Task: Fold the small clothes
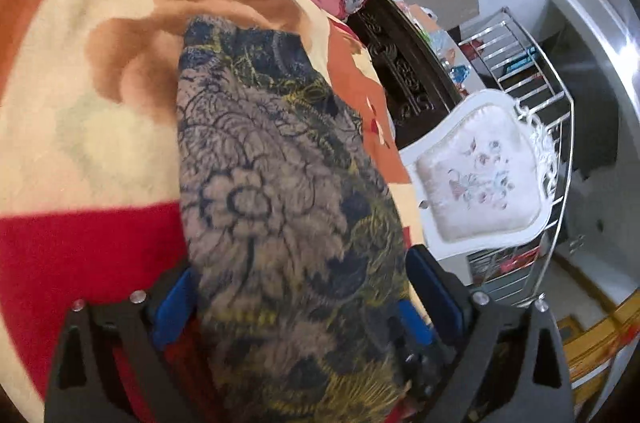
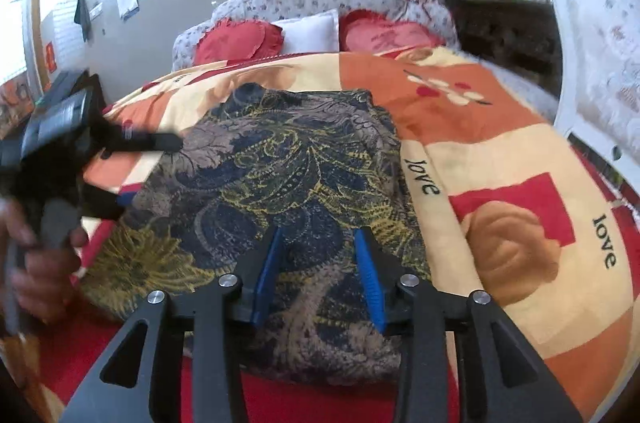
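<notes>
A folded garment (image 1: pixel 280 183) with a grey, navy and yellow flower pattern lies on the bed's orange, cream and red blanket (image 1: pixel 80 123). In the left wrist view my left gripper (image 1: pixel 304 271) stands wide open, its blue pads (image 1: pixel 176 307) on either side of the garment's near end. The right wrist view shows the same garment (image 2: pixel 280 159) spread across the blanket (image 2: pixel 500 151). There my right gripper (image 2: pixel 319 235) hovers over its near edge, partly open, with only flat cloth showing in the gap. My left gripper (image 2: pixel 132 175) is at the garment's left edge, held by a hand (image 2: pixel 40 263).
Red heart pillows (image 2: pixel 240 39) and a white pillow (image 2: pixel 312 31) lie at the head of the bed. A white padded chair (image 1: pixel 480 179), a dark carved cabinet (image 1: pixel 400 63) and a metal rack (image 1: pixel 532 71) stand beside the bed's right side.
</notes>
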A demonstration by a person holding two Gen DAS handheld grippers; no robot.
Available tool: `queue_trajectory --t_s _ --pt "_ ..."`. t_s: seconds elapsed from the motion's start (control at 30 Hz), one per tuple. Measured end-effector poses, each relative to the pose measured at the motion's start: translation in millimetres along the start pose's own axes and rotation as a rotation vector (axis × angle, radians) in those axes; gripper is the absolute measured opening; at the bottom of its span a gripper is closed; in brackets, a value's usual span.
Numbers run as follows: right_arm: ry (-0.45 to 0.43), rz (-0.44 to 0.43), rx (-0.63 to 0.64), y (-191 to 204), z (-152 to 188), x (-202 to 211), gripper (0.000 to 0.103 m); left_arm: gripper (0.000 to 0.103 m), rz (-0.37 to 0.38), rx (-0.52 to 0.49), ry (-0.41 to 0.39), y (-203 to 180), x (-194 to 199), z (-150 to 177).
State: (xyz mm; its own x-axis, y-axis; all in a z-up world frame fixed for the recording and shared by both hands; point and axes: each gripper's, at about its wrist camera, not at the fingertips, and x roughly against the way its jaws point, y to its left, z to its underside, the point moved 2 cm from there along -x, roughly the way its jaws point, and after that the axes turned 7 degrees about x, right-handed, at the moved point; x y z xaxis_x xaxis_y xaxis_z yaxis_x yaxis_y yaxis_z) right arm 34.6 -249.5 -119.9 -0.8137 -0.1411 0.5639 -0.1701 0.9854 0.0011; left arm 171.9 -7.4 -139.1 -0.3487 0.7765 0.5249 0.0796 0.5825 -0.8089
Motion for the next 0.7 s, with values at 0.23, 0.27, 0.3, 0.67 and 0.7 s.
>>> queue_trajectory --t_s 0.23,0.27,0.3,0.67,0.7 --pt "0.025 -0.04 -0.026 -5 -2 -1 0.054 0.024 -0.1 0.111 -0.054 11 5 -5" --pt "0.042 -0.051 -0.029 -6 -4 -1 0.055 0.024 -0.131 0.093 -0.063 9 8 -4" --pt "0.059 -0.065 -0.033 -6 -6 1 0.055 0.022 -0.146 0.084 -0.066 7 10 -4" --pt "0.064 -0.151 -0.223 -56 -48 15 0.056 0.024 -0.348 0.08 -0.116 51 98 -34" --pt "0.074 -0.178 -0.257 -57 -52 8 0.057 0.027 -0.35 0.091 -0.098 58 95 -33"
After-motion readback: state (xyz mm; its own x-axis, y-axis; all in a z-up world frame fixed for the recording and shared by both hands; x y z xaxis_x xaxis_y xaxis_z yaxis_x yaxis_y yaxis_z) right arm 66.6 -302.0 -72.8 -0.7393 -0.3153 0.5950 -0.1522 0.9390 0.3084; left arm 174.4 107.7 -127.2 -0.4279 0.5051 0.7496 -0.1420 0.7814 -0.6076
